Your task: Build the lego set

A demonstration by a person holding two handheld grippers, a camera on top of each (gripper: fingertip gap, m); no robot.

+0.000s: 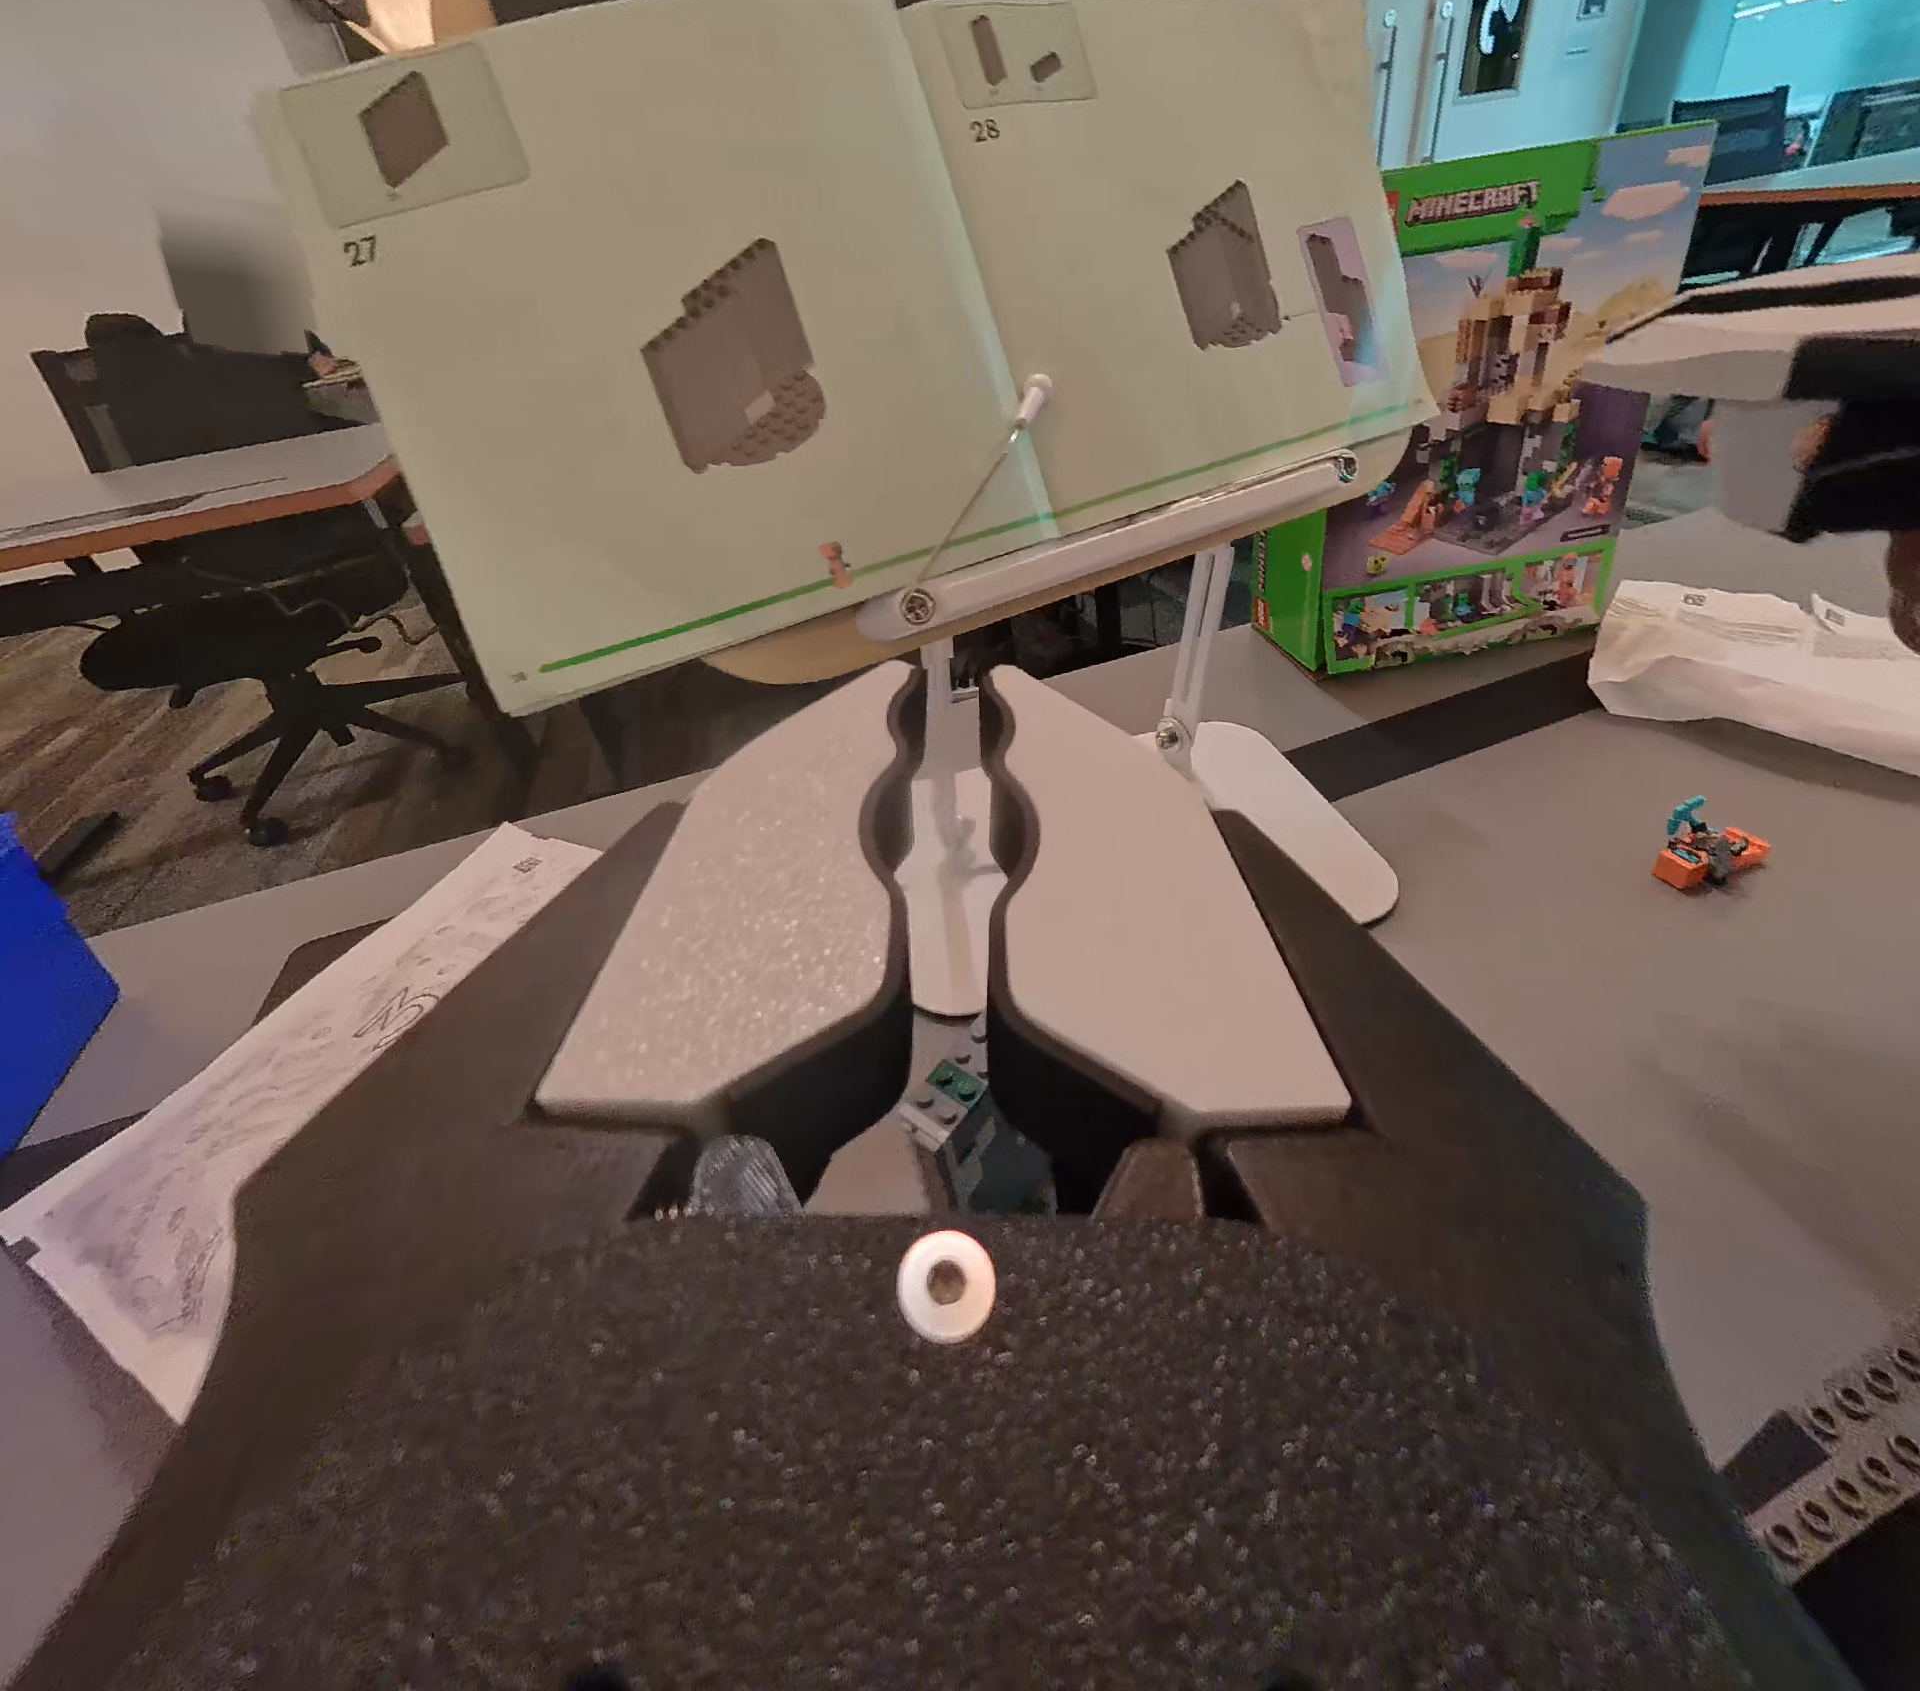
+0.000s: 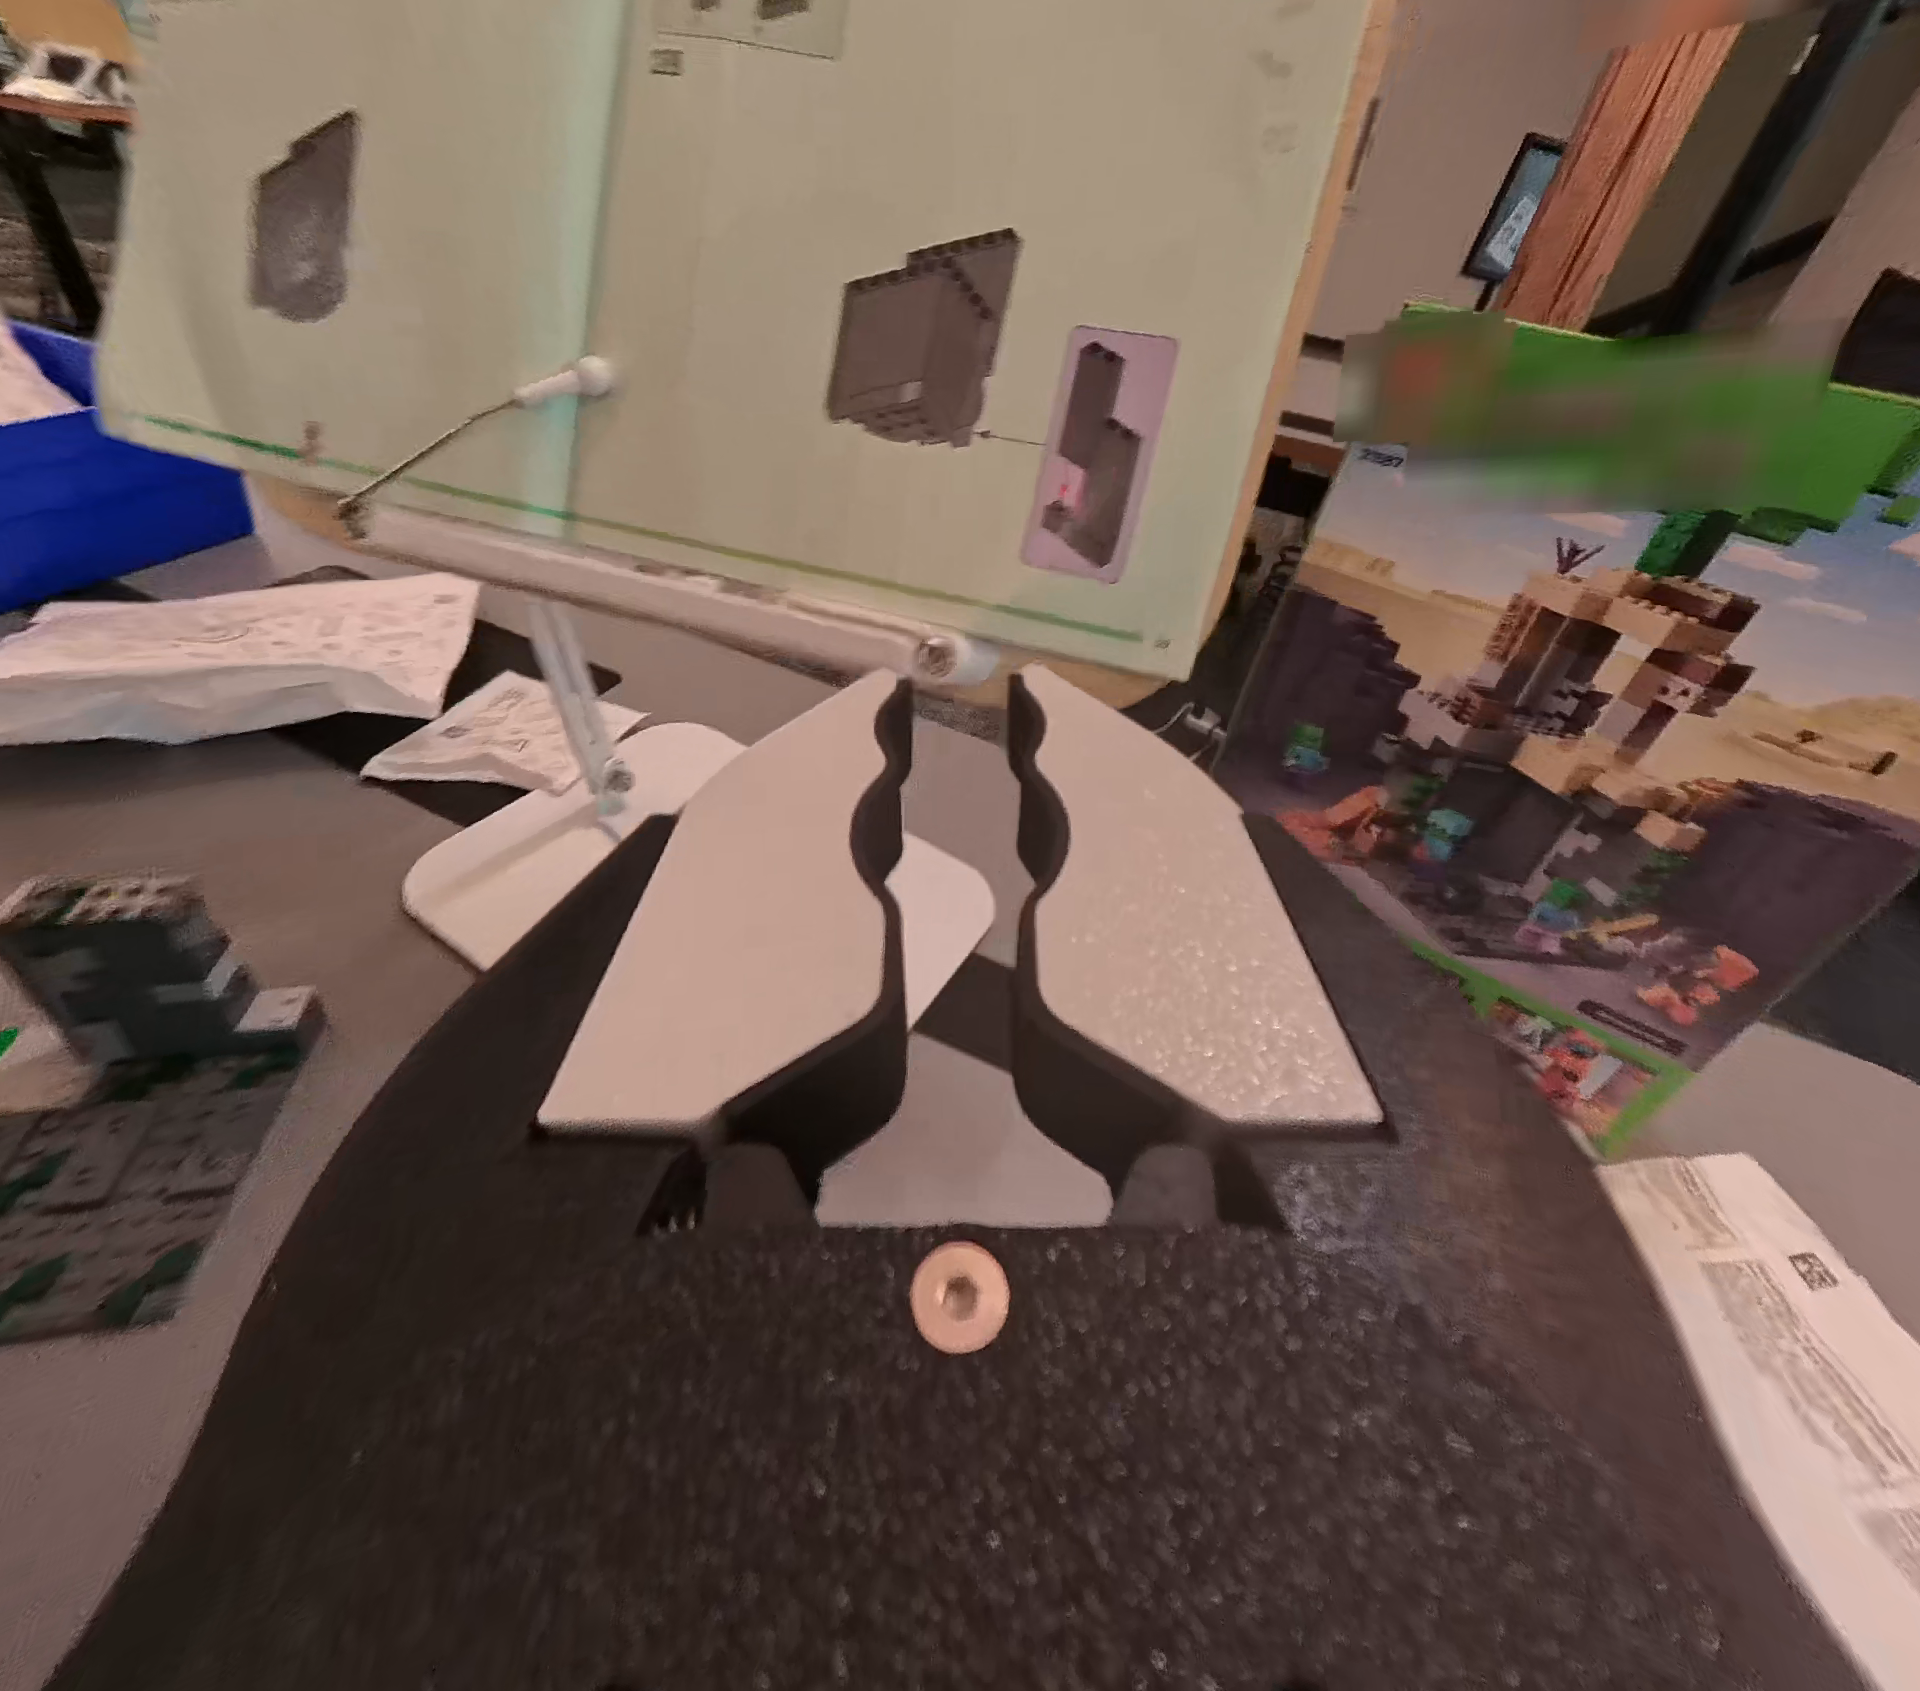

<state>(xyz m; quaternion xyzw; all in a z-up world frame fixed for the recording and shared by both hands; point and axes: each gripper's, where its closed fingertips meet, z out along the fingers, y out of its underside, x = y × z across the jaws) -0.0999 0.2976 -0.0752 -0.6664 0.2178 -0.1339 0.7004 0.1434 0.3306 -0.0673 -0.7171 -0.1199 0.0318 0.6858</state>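
The open instruction booklet (image 1: 831, 311) rests on a white stand (image 1: 1278, 820) straight ahead; it also shows in the right wrist view (image 2: 727, 239). My left gripper (image 1: 948, 685) is slightly open and hovers above the table. A dark green and grey lego build (image 1: 961, 1106) shows through the gap near the finger bases; I cannot tell if it touches them. My right gripper (image 2: 958, 685) is slightly open and empty. The same kind of dark build (image 2: 135, 966) stands on a studded baseplate (image 2: 94, 1205) to its left. The right gripper also shows at the left view's right edge (image 1: 1766, 394).
The green set box (image 1: 1475, 415) stands right of the stand, close in the right wrist view (image 2: 1558, 758). A small orange lego piece (image 1: 1709, 857) lies on the grey table. Paper bags (image 1: 1756, 665) (image 2: 229, 654) and a blue bin (image 2: 94, 478) lie around. The tips of one gripper are about 25 cm away from the tips of the other. To the studded baseplate (image 2: 94, 1205): left tips about 20 cm, right tips about 30 cm.
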